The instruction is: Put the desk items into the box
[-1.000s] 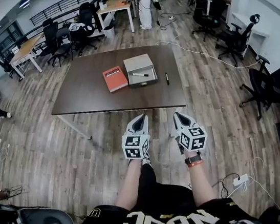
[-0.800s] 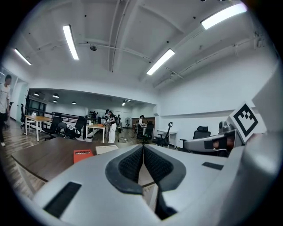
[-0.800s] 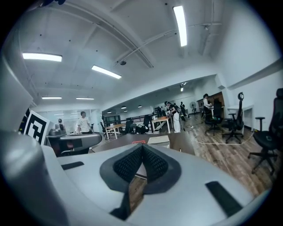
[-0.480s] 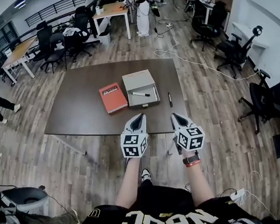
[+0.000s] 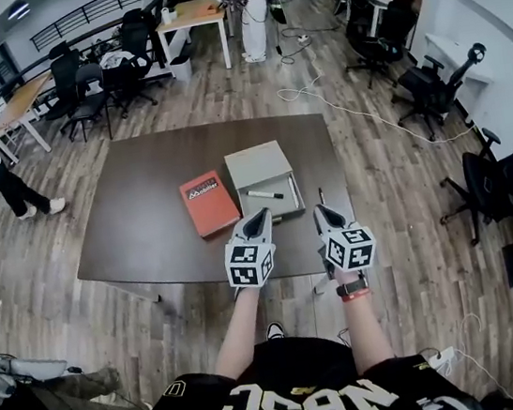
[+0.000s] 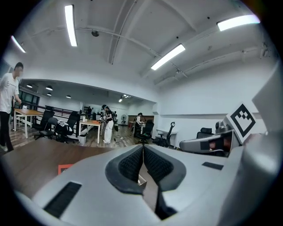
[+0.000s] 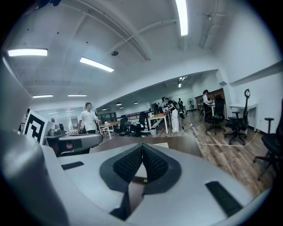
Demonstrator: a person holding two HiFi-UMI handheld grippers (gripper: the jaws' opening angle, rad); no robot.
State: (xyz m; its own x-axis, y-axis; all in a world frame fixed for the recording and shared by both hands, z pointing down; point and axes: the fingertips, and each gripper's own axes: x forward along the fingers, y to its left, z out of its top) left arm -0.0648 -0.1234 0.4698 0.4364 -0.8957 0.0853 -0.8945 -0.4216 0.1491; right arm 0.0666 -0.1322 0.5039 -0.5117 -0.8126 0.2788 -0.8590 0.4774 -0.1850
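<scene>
Both tools hover over the near edge of the table [image 5: 144, 215], tips pointing at the box. The left gripper [image 5: 259, 216] is clenched, its pads pressed together with nothing between them. The right gripper [image 5: 320, 210] is clenched too, and empty. The open grey box [image 5: 252, 162] sits right of the table's centre, close to the near edge, with a marker [image 5: 263, 195] lying inside. An orange book [image 5: 209, 203] lies just beside the box's left side. A black pen [image 5: 320, 196] lies on the table between the box and the right edge.

Bright, even light from ceiling strip lights [image 6: 70, 24]; shadows soft; strong fisheye bending at edges; black vignetted corners.
</scene>
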